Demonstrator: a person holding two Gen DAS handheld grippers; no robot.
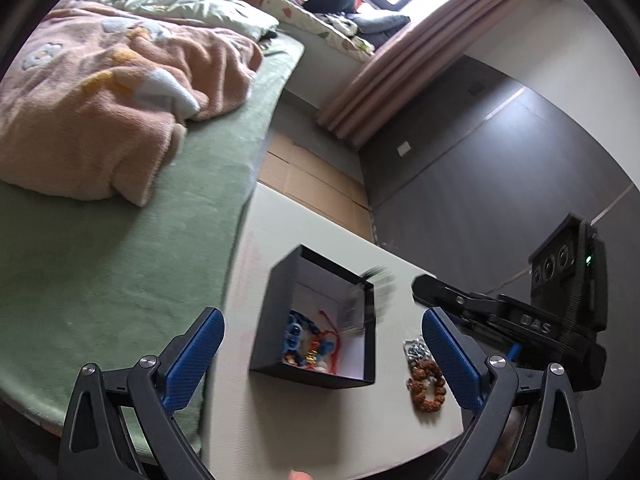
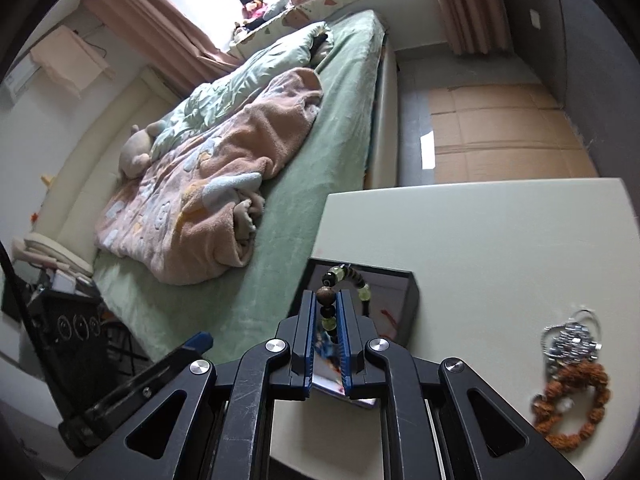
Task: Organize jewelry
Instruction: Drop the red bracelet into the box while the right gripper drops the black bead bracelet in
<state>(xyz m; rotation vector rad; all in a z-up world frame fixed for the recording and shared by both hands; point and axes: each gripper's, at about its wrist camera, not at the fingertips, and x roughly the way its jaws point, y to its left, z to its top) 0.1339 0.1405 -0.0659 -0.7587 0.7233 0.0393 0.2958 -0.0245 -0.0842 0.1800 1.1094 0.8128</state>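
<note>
Left wrist view: your left gripper [image 1: 322, 344] stands wide open with nothing between its fingers. The black box [image 1: 316, 322] sits on the pale table [image 1: 320, 432] straight ahead, already holding blue and red pieces [image 1: 310, 342]. A brown bead bracelet [image 1: 428, 388] and a silver chain [image 1: 414, 350] lie on the table just beside the box, unsorted.

Right wrist view: your right gripper [image 2: 329, 314] is nearly closed, its pads flanking a bracelet of dark and pale green beads [image 2: 346, 280] that loops out above the fingertips, over the box. Whether the pads clamp it firmly cannot be told.

Judged step: depositing this bracelet. Next, spread the fingers fully over the box interior so the whole loop drops inside, then collect the two remaining pieces.
</note>
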